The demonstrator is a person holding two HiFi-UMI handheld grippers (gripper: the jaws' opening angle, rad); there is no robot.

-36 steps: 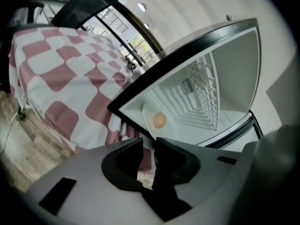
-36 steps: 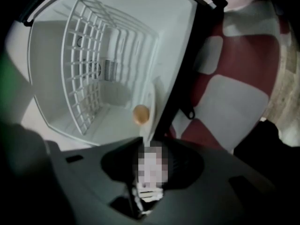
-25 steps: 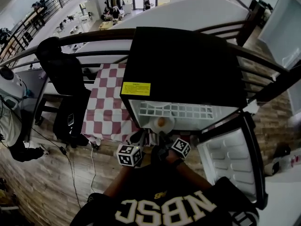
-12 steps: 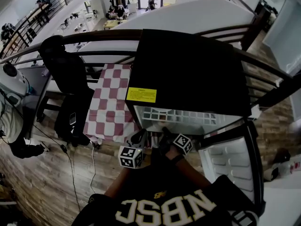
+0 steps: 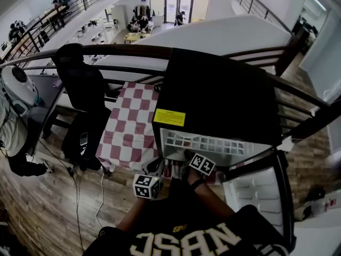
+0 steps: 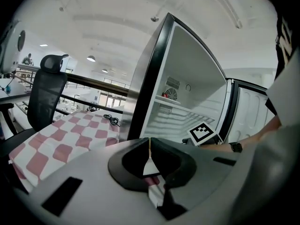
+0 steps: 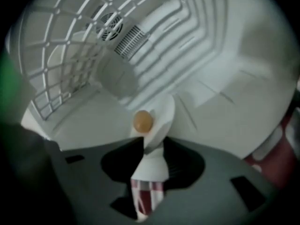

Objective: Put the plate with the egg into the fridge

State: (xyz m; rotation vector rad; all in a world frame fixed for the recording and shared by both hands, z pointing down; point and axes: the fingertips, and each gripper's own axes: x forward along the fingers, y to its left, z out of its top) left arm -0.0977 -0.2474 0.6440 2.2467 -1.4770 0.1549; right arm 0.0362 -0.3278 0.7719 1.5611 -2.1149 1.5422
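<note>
Print on the fridge's [image 5: 213, 89] yellow label [image 5: 169, 117] is too small for us. Inside the fridge, our right gripper [image 7: 153, 140] has just been spreading around the plate [image 7: 164, 111] carrying the egg [image 7: 143, 121]. Our left gripper [image 6: 149, 142] is pressed together, empty.

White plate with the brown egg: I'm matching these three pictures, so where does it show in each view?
Head view: not visible.
Left gripper view: not in it.
Right gripper view: white plate at centre, slightly low, with the brown egg on its left.
Shared landmark: the white wire shelf.
</note>
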